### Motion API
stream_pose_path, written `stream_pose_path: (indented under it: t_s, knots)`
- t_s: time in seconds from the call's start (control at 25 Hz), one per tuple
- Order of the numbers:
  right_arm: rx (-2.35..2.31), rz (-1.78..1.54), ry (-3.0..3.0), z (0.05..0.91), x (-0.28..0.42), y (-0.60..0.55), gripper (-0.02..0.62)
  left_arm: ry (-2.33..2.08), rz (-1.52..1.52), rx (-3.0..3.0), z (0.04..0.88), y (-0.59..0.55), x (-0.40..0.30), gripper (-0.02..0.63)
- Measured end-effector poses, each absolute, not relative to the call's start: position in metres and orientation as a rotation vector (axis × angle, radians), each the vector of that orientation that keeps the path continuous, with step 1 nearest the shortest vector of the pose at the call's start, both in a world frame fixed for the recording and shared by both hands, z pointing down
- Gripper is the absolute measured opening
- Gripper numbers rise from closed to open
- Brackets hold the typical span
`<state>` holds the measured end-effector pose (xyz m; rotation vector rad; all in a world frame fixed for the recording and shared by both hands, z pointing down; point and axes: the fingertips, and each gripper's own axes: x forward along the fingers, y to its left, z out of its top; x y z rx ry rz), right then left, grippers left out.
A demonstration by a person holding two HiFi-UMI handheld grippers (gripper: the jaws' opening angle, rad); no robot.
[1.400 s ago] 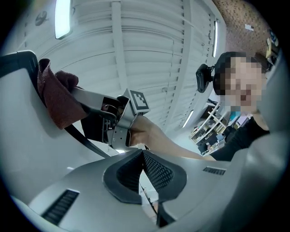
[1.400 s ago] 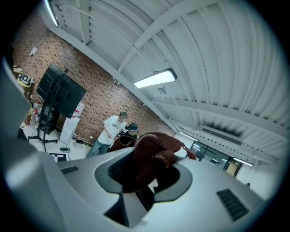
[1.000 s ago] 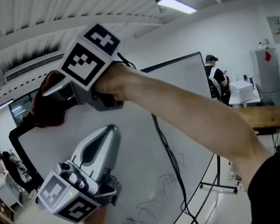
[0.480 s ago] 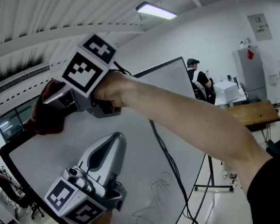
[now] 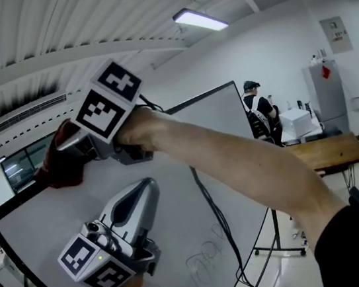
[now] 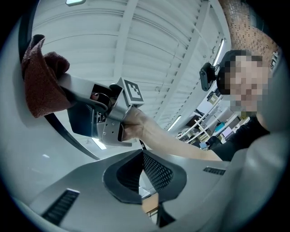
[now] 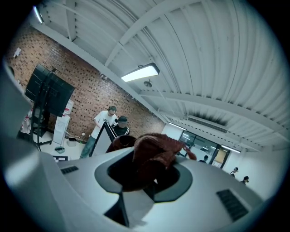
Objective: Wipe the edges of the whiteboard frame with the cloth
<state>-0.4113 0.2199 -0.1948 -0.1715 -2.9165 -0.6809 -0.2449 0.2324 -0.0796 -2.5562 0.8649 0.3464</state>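
Right gripper (image 5: pixel 67 155) clamped tight on the dark red cloth (image 5: pixel 57 166), wad bulging out past its jaws. Cloth sits against the whiteboard frame (image 5: pixel 193 100) on the top edge, close to the board's upper left corner. Left gripper (image 5: pixel 145 190) has jaws together with nothing between them, held in front of the whiteboard face below that edge; whether it touches the board, can't tell. Step in hand, by my reading: wiping the top rail. Next move likely calls for dragging the cloth along the rail under steady pressure, then round the corner and down the side. Actual contact of cloth on frame is masked by the wad itself. Board's lower edge runs out of the head view; scribbles (image 5: pixel 198 267) low on the board are unreadable.
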Motion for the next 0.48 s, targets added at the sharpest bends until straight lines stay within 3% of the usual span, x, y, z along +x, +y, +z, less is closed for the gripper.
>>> stream_pose_path:
  t_s: [0.2, 0.48]
  knots:
    - [-0.213, -0.678, -2.907, -0.198, -0.380, 0.179, 0.135, 0.912, 0.345, -2.529, -0.088, 0.187, -0.211, -0.009]
    - [-0.235, -0.713, -2.891, -0.194, -0.389, 0.170, 0.135, 0.977, 0.319, -2.502, -0.086, 0.171, -0.215, -0.009]
